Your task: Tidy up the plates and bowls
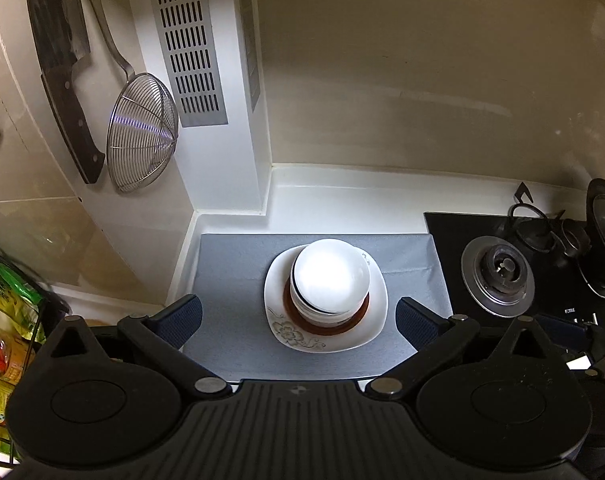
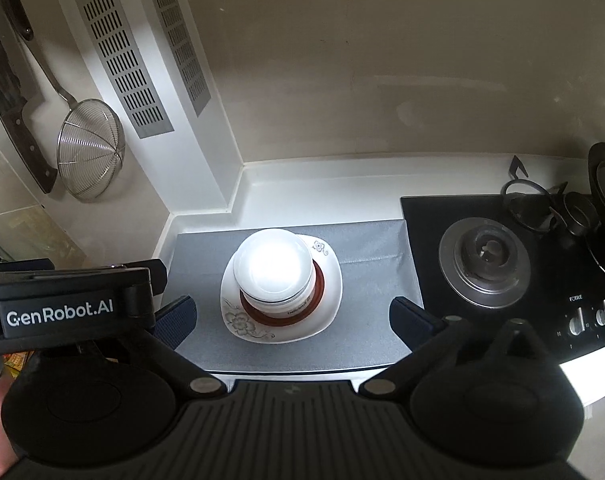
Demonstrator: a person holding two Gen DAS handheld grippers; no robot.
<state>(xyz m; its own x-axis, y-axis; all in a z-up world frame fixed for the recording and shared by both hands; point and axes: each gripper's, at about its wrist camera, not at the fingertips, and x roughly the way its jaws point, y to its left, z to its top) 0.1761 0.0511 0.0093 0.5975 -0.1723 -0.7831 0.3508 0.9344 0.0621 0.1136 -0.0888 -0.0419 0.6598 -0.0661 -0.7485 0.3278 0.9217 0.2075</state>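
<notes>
Both the left gripper (image 1: 298, 316) and right gripper (image 2: 290, 314) are hanging wide open, gripping nothing, above stacked white bowls (image 1: 331, 276) sitting on a square plate (image 1: 376, 320).

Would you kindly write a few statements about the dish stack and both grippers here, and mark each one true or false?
1. The bowls sit stacked on the square plate. True.
2. The plate rests on the stove. False: it rests on the grey mat.
3. The right gripper holds a bowl. False: its fingers are open and empty.
4. The left gripper is open. True.
5. A strainer hangs on the wall. True.
</notes>
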